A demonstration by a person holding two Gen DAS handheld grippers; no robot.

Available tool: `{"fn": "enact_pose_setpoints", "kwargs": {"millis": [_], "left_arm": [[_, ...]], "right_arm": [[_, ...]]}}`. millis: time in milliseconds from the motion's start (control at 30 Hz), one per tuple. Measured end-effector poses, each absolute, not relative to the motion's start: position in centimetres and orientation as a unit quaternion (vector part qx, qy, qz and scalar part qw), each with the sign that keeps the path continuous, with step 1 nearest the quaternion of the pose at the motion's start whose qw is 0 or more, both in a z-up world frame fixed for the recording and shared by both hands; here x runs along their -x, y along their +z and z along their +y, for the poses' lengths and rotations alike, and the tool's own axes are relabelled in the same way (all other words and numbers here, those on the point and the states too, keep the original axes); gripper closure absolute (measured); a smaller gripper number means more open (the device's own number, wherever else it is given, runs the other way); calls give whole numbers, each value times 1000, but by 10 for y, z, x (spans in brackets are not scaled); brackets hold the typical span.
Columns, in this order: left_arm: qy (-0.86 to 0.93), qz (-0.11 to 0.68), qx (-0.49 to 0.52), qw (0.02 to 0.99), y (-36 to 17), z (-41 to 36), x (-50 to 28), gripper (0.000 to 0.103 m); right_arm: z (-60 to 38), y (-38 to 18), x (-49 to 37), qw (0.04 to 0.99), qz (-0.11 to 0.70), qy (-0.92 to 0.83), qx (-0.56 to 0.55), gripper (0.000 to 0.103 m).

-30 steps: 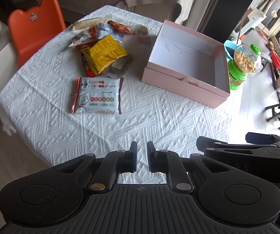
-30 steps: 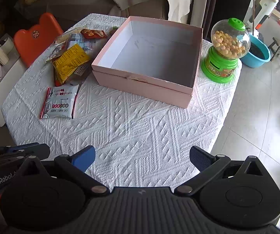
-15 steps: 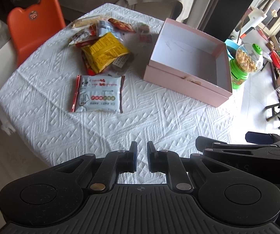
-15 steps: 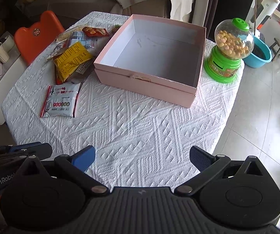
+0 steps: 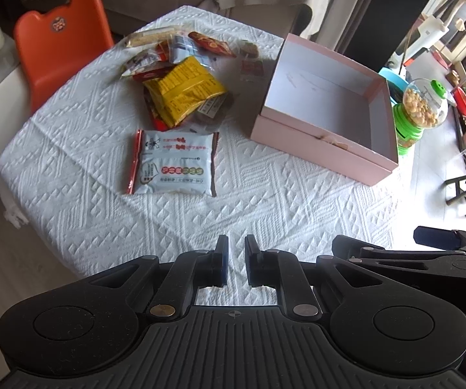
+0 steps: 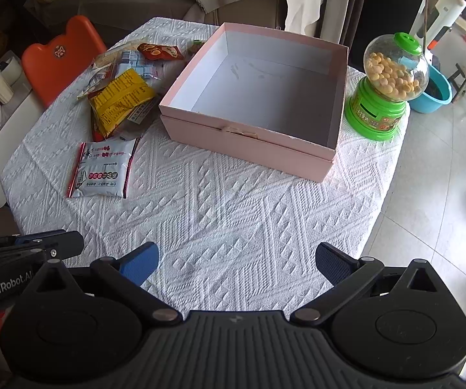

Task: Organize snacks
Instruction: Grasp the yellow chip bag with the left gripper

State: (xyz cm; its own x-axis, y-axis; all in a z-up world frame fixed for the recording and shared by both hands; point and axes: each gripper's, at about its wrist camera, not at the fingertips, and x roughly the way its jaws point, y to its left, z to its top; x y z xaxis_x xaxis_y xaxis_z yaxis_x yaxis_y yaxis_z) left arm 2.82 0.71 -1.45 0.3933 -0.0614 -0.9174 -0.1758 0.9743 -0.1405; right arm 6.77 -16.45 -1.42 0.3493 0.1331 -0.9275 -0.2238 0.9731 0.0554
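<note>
Left tool [image 5: 235, 261] closed, empty, right tool [image 6: 237, 262] spread wide

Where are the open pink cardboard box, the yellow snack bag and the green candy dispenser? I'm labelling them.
open pink cardboard box [image 6: 246, 149], right wrist view, on its near outer wall.
yellow snack bag [image 5: 184, 92], left wrist view, middle of its printed face.
green candy dispenser [image 6: 375, 113], right wrist view, on its green base.

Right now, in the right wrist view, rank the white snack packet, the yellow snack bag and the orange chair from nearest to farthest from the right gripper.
1. White snack packet: lying alone on the tablecloth, left of the right gripper.
2. Yellow snack bag: farther back in the snack pile, left of the pink box.
3. Orange chair: beyond the table's far left edge.
</note>
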Motion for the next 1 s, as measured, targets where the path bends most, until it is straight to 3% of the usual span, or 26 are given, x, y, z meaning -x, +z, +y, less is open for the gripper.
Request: {"fn": "enact_pose_setpoints", "kwargs": {"millis": [233, 400, 600, 833, 1000], "left_arm": [[35, 547, 121, 828, -25, 27, -37, 89], [18, 505, 226, 833, -49, 75, -56, 87], [52, 493, 191, 847, -73, 126, -96, 86], [6, 454, 163, 876, -60, 162, -147, 85], [-93, 453, 45, 886, -60, 132, -206, 85]], "right_arm": [[-156, -19, -72, 820, 562, 101, 40, 0], [-146, -28, -78, 831, 546, 97, 41, 0], [-122, -51, -88, 839, 530, 110, 60, 0], [-80, -74, -99, 828, 535, 152, 65, 0], [-38, -82, -109, 822, 538, 172, 74, 0]]}}
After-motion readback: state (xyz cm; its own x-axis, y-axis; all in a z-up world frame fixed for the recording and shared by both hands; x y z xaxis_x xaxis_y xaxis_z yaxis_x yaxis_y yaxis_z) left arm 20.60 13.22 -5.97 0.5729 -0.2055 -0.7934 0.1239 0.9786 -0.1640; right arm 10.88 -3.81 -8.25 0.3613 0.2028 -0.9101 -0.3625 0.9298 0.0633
